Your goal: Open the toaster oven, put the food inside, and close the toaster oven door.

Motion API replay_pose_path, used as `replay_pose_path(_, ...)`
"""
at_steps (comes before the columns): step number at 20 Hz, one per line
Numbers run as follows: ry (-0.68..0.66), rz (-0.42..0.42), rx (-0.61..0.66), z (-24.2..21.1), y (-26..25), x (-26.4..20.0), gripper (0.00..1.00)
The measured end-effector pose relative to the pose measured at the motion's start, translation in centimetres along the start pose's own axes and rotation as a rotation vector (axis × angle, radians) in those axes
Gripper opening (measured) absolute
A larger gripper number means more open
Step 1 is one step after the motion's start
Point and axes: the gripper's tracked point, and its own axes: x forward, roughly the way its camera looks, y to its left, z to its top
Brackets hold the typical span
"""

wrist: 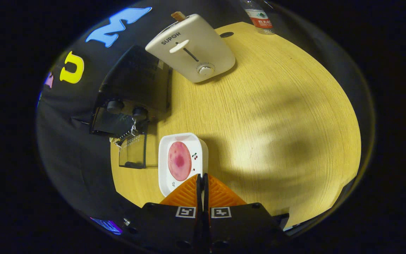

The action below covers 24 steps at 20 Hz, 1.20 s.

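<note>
Toaster oven: a black box on the table's far left corner, against the booth's cloth wall, two round knobs on its front, its glass door dropped open and lying flat on the wood
Plate: a white square dish with a small cherry print, just right of the open door and just ahead of the jaws
Food: one round pink slice lying flat on the plate
Gripper: jaws pressed together with nothing between them, their tips at the plate's near edge
Toaster: a white pop-up model beyond the plate, a slice of bread poking from its slot
Table: pale wood, shadow falling across its middle
Bottle: clear plastic, red label, at the table's far edge, right of the toaster
</note>
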Motion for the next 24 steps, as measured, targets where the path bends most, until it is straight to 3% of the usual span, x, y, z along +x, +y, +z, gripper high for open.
replay_pose_path(4, -0.068, 0.044, 0.070, -0.5, 2.3, -2.7, 0.02)
replay_pose_path(10, -0.133, 0.038, 0.128, -4.1, 5.9, -4.7, 0.02)
replay_pose_path(20, -0.215, 0.128, 0.303, -13.4, 13.6, -4.9, 0.02)
replay_pose_path(24, -0.227, 0.172, 0.324, -15.2, 17.6, -4.2, 0.02)
